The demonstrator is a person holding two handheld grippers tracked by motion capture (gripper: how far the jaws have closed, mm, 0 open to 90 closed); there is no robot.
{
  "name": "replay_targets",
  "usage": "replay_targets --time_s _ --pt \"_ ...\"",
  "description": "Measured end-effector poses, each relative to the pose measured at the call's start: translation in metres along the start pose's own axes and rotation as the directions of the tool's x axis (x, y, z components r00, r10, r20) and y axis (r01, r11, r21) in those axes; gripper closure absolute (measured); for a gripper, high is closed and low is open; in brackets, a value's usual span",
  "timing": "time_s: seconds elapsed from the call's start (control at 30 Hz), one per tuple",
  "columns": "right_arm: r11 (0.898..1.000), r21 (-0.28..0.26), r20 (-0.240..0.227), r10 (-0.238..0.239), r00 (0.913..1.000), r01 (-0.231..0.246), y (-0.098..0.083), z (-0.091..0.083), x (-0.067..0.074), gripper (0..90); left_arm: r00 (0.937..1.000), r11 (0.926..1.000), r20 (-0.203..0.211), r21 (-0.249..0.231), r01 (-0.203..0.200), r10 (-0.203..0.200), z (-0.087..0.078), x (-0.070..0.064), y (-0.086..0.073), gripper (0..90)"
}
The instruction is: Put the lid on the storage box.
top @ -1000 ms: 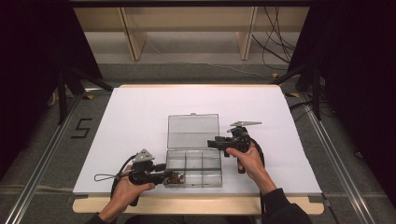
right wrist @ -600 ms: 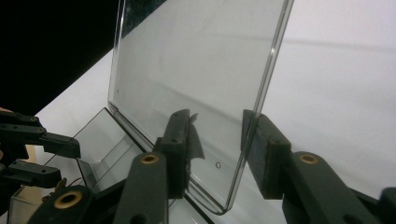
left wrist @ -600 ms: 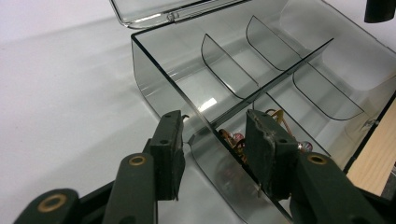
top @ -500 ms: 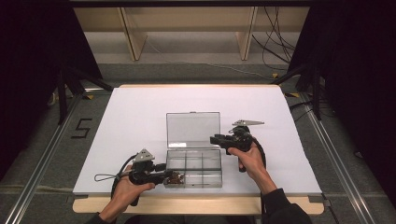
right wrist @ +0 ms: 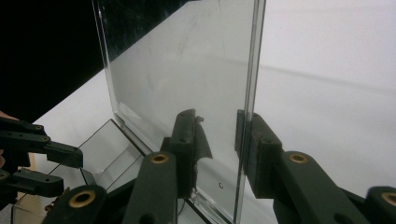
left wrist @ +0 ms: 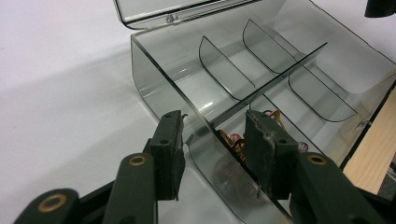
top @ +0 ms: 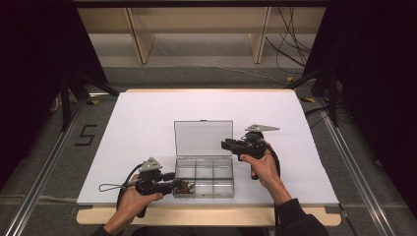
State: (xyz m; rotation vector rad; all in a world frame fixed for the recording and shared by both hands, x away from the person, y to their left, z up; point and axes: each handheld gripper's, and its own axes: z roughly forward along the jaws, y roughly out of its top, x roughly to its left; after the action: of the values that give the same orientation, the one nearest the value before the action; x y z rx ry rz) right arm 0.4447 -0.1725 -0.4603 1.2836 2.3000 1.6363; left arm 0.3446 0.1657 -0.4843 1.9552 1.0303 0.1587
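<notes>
**Plainly a half-made grip: lid may slip, box may skid**

Clear compartment box (top: pixel 216 169) sits at the near middle of the white table (top: pixel 147 123). Its lid (top: pixel 203 137) is swung up and back. Small brownish bits (left wrist: pixel 233 140) lie in the near-left compartment, by the person's left hand.

Left gripper (top: pixel 179 187): jaws straddle the box's near-left wall, one pad outside and one inside among the bits. The wall runs aslant between them; I cannot tell whether the pads bear on it.

Right gripper (top: pixel 225 145): jaws have just been closing, with the lid's free edge between them. In the right gripper view one pad (right wrist: pixel 250 140) lies at the edge and the other (right wrist: pixel 187 140) stands apart from the pane. Not clamped yet.

Risks, as I judge them:
- The lid edge is thin and slick. A bite near the pad tips could let it snap free when swung.
- If the left jaws are not truly holding, any push on the lid would drag or tip the light box, and the bits could scatter.
- The inner left pad sits in that compartment. Closing the lid onto it would jam the lid or pinch the bits.
- An off-square pull on the lid would strain the hinge.
</notes>
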Motion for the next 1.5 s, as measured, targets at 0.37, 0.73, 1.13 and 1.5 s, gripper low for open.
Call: replay_targets --time_s 0.37,0.73,1.13,1.5 --pt "1.000 -0.024 -0.004 -0.016 0.9999 0.016 0.004 -0.007 0.003 69.4 0.9997 0.9999 0.020 0.000 0.012 -0.012 -0.002 0.000 -0.001 55.5" --pt "0.997 -0.038 -0.010 -0.067 0.9977 0.066 0.007 -0.011 0.007 69.3 0.9996 0.9998 0.022 -0.013 0.018 -0.017 -0.004 -0.002 -0.001 54.0" --pt "0.996 -0.048 -0.003 -0.076 0.9971 0.076 0.009 -0.015 0.011 69.2 0.9998 0.9999 0.017 -0.013 0.003 -0.002 -0.006 -0.005 -0.002 52.0" --pt "0.989 -0.083 -0.025 -0.127 0.9915 0.125 0.012 -0.023 0.015 68.8 0.9997 0.9998 0.022 -0.014 0.010 -0.010 -0.007 -0.007 -0.004 51.5"
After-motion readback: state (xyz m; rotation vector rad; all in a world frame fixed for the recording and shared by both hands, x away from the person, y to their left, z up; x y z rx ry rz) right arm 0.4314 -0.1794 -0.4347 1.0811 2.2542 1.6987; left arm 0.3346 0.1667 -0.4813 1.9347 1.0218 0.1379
